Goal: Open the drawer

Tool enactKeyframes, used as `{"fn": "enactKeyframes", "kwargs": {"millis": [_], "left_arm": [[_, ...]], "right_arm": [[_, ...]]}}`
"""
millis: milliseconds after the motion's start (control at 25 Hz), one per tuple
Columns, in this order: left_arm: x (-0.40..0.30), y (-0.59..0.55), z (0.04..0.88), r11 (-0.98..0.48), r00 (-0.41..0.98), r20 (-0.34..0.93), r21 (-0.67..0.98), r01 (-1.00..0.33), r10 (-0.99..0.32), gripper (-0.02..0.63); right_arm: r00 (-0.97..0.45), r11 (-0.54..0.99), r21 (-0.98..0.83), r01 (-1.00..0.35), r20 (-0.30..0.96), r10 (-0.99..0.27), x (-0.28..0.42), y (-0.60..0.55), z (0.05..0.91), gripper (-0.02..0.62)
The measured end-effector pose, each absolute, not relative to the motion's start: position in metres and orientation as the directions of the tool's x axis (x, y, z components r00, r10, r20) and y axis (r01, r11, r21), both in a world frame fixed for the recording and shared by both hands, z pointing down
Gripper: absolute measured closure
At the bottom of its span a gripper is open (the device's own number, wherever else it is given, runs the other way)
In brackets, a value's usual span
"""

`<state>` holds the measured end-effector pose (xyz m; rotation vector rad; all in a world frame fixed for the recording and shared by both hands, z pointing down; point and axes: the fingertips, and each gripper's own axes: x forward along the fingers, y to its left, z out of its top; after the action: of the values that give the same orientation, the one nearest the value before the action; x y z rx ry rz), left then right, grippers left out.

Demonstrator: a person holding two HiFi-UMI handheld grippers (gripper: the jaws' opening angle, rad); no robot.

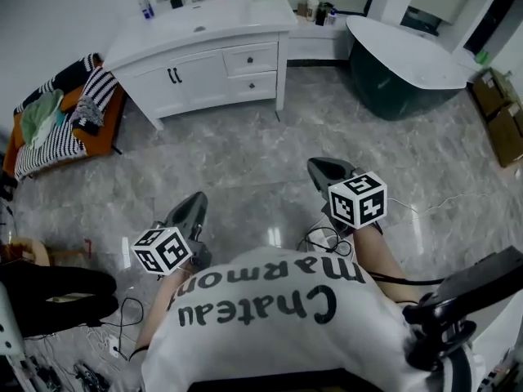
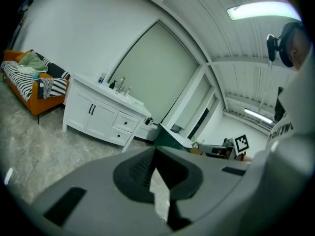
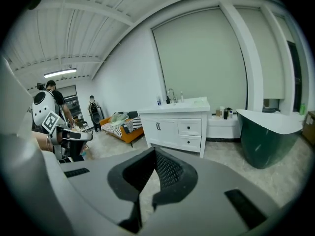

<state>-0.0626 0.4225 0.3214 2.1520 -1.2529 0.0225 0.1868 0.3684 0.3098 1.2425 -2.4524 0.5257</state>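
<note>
Shirt (image 1: 270, 300) reads "Chateau Marmon" (drawers (image 1: 251, 58) shut).

An orange sofa (image 1: 110, 109) is sitting by the left wall, carrying a striped blanket (image 1: 45, 149) and a green cloth (image 1: 39, 113). A dark green bathtub (image 1: 392, 96) with a white rim is standing on the grey marble floor (image 1: 245, 153), with cardboard boxes (image 1: 498, 113) lying to its right. Small bottles (image 1: 319, 11) are standing on a low ledge beside the tub. Cables (image 1: 124, 313) are trailing across the floor. A ceiling light (image 2: 261, 10) is glowing overhead.

Cardboard boxes (image 1: 500, 125) (brown) partly off right edge
</note>
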Motion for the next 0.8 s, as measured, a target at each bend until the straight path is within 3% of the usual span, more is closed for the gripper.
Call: {"fn": "enactKeyframes", "kwargs": {"millis": [320, 560, 800], "left_arm": [[-0.061, 0.404, 0.321, -0.297, 0.516, 0.308, 0.544, -0.785, -0.799, 0.614], [-0.044, 0.383, 0.314, -0.388, 0.587, 0.302, 0.517, -0.763, -0.751, 0.614], [-0.047, 0.336, 0.330, -0.400, 0.625, 0.315, 0.549, -0.734, -0.714, 0.614]], "right_arm": [[-0.660, 0.609, -0.255, -0.751, 0.318, -0.681, 0.160, 0.353, 0.294, 0.592], [-0.663, 0.635, -0.215, -0.742, 0.378, -0.646, 0.142, 0.334, 0.308, 0.592], [-0.625, 0.564, -0.272, -0.780, 0.385, -0.679, 0.148, 0.298, 0.321, 0.592]]}}
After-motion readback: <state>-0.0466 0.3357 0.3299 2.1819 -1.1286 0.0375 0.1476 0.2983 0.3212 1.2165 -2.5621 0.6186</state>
